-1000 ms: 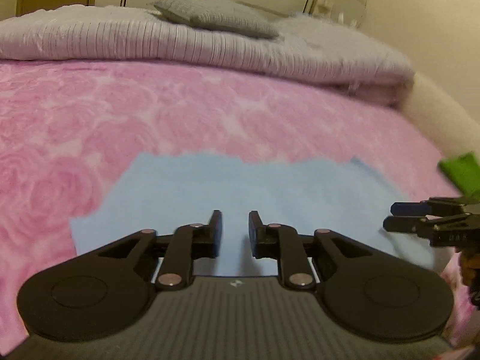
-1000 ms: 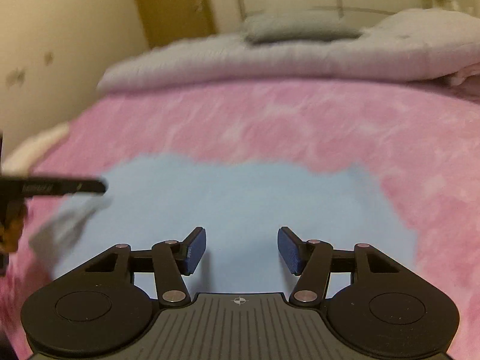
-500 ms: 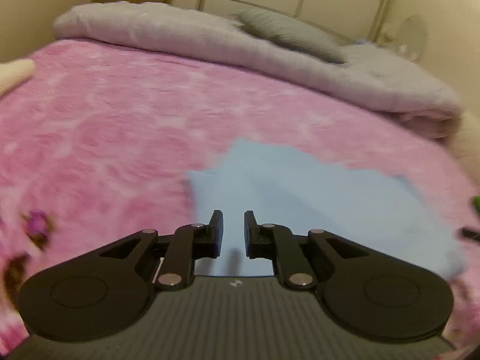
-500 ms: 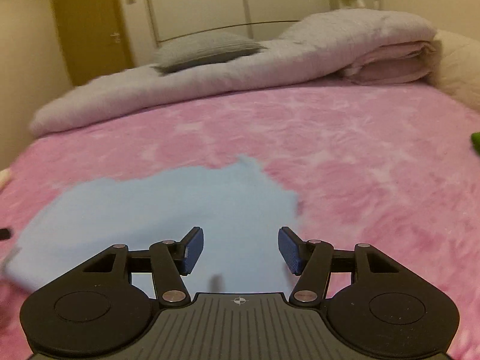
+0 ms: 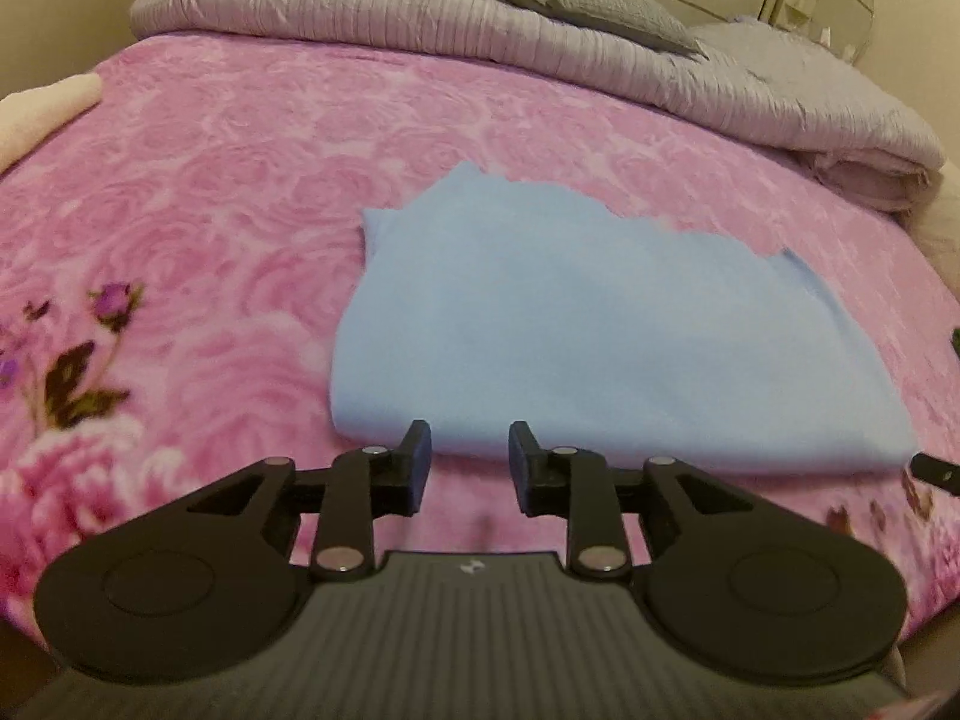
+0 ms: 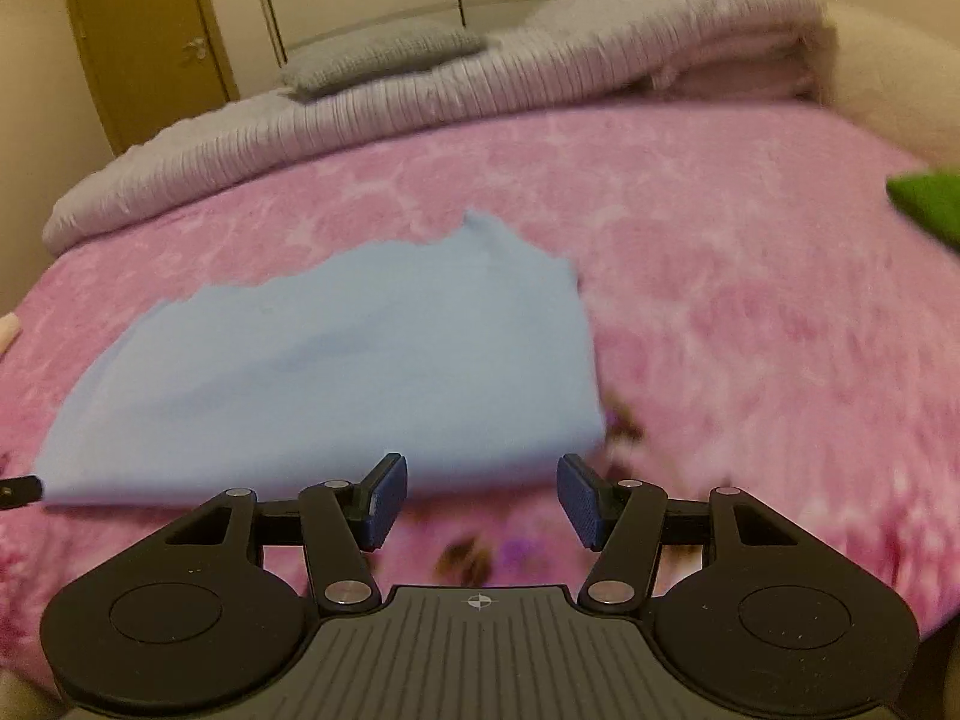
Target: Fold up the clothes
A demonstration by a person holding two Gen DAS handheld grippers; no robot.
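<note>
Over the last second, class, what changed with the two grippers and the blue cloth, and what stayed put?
Both grippers drew back from over the blue cloth to just short of its near edge. The left gripper opened wider; the right gripper remained open. Neither holds anything. The cloth still lies folded on the pink blanket.

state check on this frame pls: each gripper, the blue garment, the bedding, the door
left gripper: open, empty, short of the garment's near edge
right gripper: open, empty
blue garment: folded, flat on the pink blanket, not gripped
pink blanket: spread over the bed
grey quilt: bunched along the far side
grey pillow: lying on the quilt
door: shut
</note>
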